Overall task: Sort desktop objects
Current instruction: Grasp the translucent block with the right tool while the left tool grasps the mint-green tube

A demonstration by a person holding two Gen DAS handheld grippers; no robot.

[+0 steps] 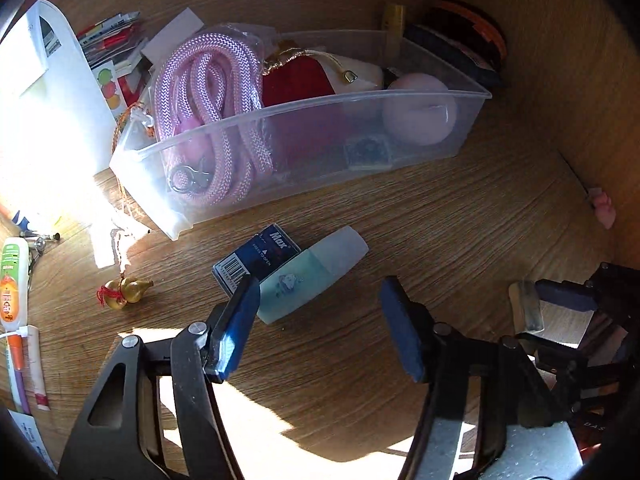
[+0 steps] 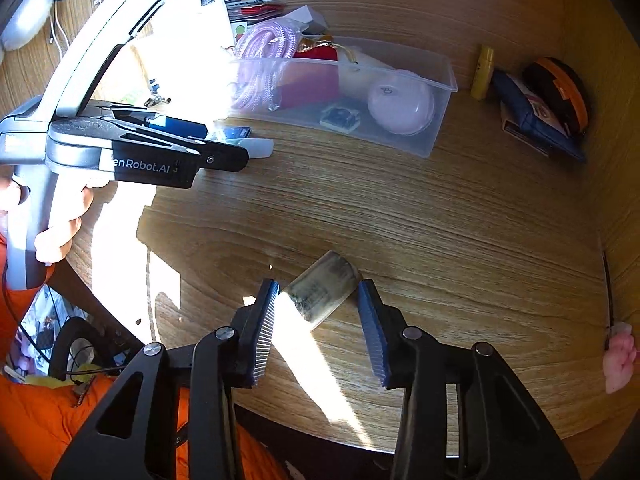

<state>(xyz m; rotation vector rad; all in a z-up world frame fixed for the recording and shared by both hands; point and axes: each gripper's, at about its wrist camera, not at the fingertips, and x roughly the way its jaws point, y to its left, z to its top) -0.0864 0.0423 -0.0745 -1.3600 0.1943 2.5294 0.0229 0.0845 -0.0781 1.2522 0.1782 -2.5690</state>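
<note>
A teal bottle with a frosted cap (image 1: 312, 276) lies on the wooden desk against a blue Max staple box (image 1: 256, 260). My left gripper (image 1: 320, 302) stands open just in front of them; its left finger overlaps the box's near corner and the right finger is clear of the bottle. In the right wrist view the left gripper (image 2: 228, 140) reaches in from the left, held by a hand (image 2: 60, 232). My right gripper (image 2: 320, 294) is shut on a worn, dirty eraser (image 2: 324, 292) that lies on the desk, with both fingertips against its sides.
A clear plastic bin (image 1: 280, 152) holds a pink rope (image 1: 208, 92), a red pouch and a pink round case (image 1: 420, 108). A gold gourd charm (image 1: 124, 288) and glue tubes (image 1: 12, 280) lie left. Pouches (image 2: 552, 96) sit at the back right.
</note>
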